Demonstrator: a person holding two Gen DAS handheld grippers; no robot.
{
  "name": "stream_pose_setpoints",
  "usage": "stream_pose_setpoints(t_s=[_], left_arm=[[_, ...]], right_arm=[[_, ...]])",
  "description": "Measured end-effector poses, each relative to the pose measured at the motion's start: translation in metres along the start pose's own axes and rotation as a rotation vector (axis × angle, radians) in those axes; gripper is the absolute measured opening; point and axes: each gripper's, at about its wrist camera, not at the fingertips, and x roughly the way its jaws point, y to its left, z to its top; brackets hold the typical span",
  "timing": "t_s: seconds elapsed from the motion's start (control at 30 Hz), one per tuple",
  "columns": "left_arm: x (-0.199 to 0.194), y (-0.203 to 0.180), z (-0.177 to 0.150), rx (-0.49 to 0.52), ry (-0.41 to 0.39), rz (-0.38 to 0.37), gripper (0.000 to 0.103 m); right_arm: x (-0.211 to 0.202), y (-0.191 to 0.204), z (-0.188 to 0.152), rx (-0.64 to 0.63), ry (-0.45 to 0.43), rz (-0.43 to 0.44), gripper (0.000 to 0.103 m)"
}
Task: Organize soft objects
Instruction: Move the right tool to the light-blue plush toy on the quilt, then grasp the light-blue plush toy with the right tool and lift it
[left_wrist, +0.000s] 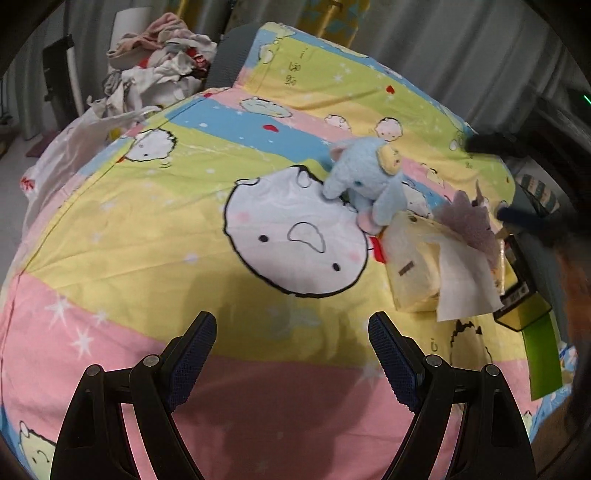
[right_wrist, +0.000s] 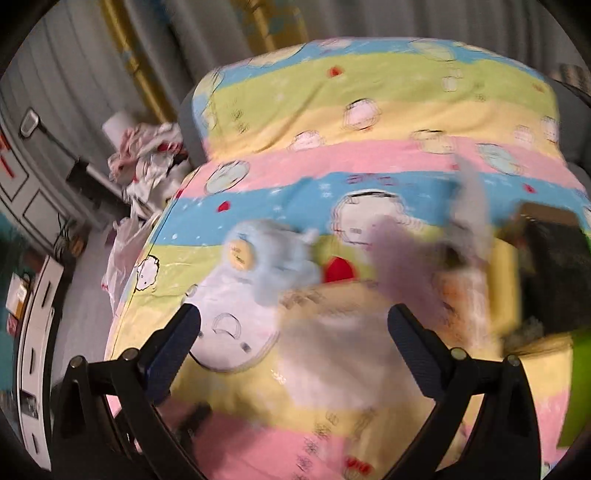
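I see the striped cartoon bedspread (left_wrist: 155, 236) filling my view; the blue elephant plush (left_wrist: 364, 182) lies at two o'clock, long axis running toward four, against the tissue pack (left_wrist: 417, 266), its sheet pulled out. Left gripper (left_wrist: 291, 354) and right gripper (right_wrist: 293, 339) are both spread, holding nothing.
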Motion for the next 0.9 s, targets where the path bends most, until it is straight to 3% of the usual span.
stream_pose_setpoints(t_s=[0.27, 0.37, 0.4, 0.47, 0.6, 0.77, 0.9], left_arm=[[-0.002, 0.007, 0.003, -0.020, -0.011, 0.029, 0.085], [-0.005, 0.009, 0.004, -0.043, 0.004, -0.025, 0.085], [-0.007, 0.010, 0.004, -0.056, 0.005, -0.059, 0.085], [-0.012, 0.010, 0.004, -0.064, -0.013, -0.079, 0.085], [-0.013, 0.010, 0.004, -0.060, -0.018, -0.037, 0.085], [-0.013, 0.010, 0.003, -0.059, -0.020, -0.041, 0.085], [-0.014, 0.007, 0.000, -0.041, -0.019, -0.037, 0.085]], right_arm=[[0.097, 0.034, 0.038, -0.064, 0.113, -0.174, 0.099], [0.107, 0.034, 0.039, -0.062, 0.120, -0.098, 0.076], [0.107, 0.035, 0.038, -0.060, 0.122, -0.108, 0.072], [0.100, 0.037, 0.037, -0.076, 0.092, -0.110, 0.066], [0.074, 0.032, 0.038, -0.040, 0.047, -0.069, 0.057], [-0.002, 0.023, 0.033, 0.010, -0.068, 0.066, 0.057], [-0.070, 0.015, 0.007, -0.031, -0.170, 0.096, 0.058]])
